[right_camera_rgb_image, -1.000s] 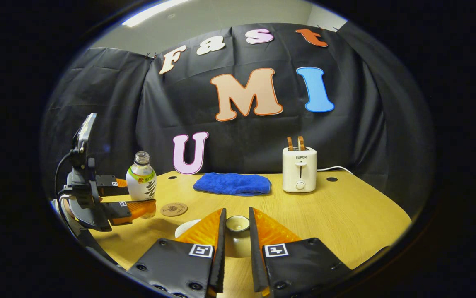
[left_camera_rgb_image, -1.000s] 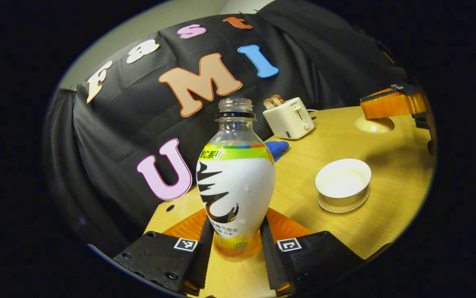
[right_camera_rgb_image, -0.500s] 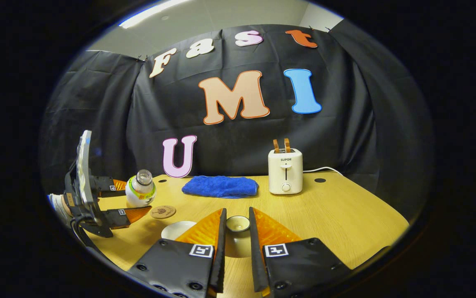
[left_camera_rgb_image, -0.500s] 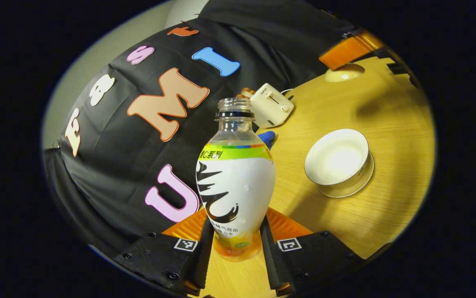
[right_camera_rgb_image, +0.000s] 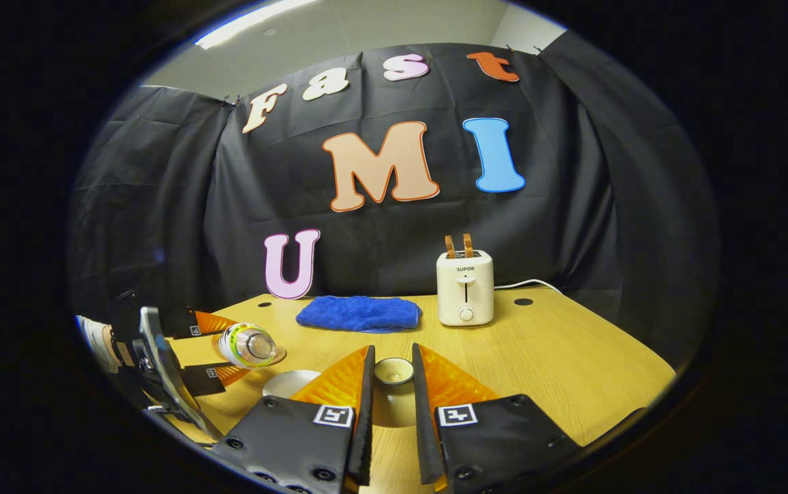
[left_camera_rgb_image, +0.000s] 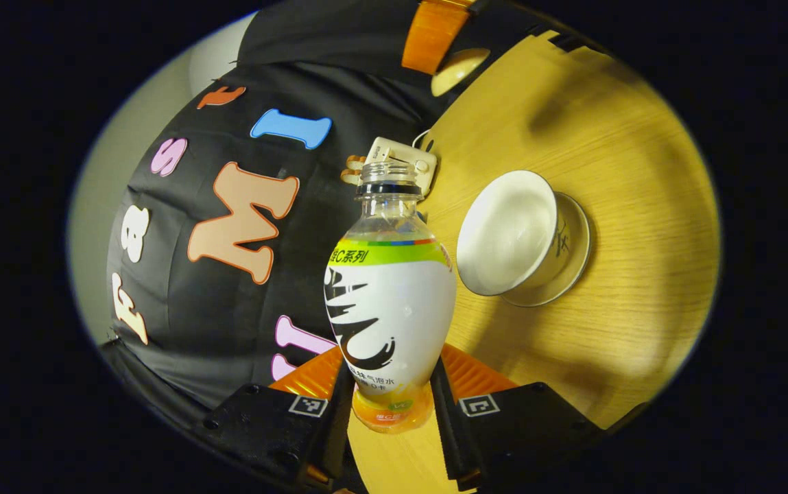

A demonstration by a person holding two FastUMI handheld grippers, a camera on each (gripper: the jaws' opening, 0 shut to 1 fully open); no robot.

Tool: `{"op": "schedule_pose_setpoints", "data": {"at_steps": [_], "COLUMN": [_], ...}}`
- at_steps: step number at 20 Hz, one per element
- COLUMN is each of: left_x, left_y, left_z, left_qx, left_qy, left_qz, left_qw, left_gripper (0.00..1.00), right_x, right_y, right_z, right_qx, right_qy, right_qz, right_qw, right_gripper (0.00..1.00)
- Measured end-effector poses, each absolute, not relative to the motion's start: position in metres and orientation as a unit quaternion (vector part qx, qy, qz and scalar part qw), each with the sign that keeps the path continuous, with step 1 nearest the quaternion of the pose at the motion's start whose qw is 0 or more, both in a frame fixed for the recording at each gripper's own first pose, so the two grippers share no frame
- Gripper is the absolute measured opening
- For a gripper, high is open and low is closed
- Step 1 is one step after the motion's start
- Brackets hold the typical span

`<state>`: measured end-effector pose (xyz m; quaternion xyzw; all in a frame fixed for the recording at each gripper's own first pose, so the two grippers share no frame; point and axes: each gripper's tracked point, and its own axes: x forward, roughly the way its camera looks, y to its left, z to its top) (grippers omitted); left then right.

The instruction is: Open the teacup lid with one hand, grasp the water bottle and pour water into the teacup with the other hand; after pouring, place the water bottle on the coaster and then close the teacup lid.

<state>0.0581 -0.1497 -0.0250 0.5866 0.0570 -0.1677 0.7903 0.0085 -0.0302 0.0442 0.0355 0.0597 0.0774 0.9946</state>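
The water bottle (left_camera_rgb_image: 390,295) has tipped further sideways, mouth toward the open teacup (left_camera_rgb_image: 510,233) at centre right. The left gripper (left_camera_rgb_image: 390,412) pinches its base; the right gripper (right_camera_rgb_image: 391,384) pinches the lid (right_camera_rgb_image: 394,372), bottom centre.

On the tabletop (right_camera_rgb_image: 572,357) we see the towel (right_camera_rgb_image: 359,313) left of the toaster (right_camera_rgb_image: 465,287) at the back, the teacup (right_camera_rgb_image: 289,381) nearer and leftward, and the tilted water bottle (right_camera_rgb_image: 246,345) just above it.
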Motion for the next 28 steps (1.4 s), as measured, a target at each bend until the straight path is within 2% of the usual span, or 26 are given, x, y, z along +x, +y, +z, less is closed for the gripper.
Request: {"op": "schedule_pose_setpoints", "data": {"at_steps": [10, 12, 13, 21, 28], "left_x": [0.065, 0.065, 0.067, 0.072, 0.074], "left_y": [-0.133, -0.134, -0.134, -0.136, -0.137], "left_z": [-0.019, -0.018, -0.019, -0.003, 0.005], "left_qx": [0.685, 0.7, 0.708, 0.777, 0.804], "left_qy": [0.06, 0.063, 0.064, 0.053, 0.044], "left_qz": [-0.146, -0.15, -0.152, -0.131, -0.125], "left_qw": [0.711, 0.695, 0.687, 0.613, 0.58], "left_gripper": [0.54, 0.54, 0.54, 0.55, 0.54], "right_x": [0.009, 0.008, 0.008, 0.009, 0.008], "right_y": [-0.031, -0.029, -0.028, -0.025, -0.022], "right_z": [0.044, 0.043, 0.044, 0.042, 0.042], "right_qx": [0.039, 0.04, 0.039, 0.039, 0.038], "right_qy": [0.06, 0.061, 0.061, 0.063, 0.064], "right_qz": [0.078, 0.082, 0.082, 0.085, 0.091], "right_qw": [0.994, 0.994, 0.994, 0.994, 0.993], "right_gripper": [0.32, 0.29, 0.32, 0.32, 0.3]}}
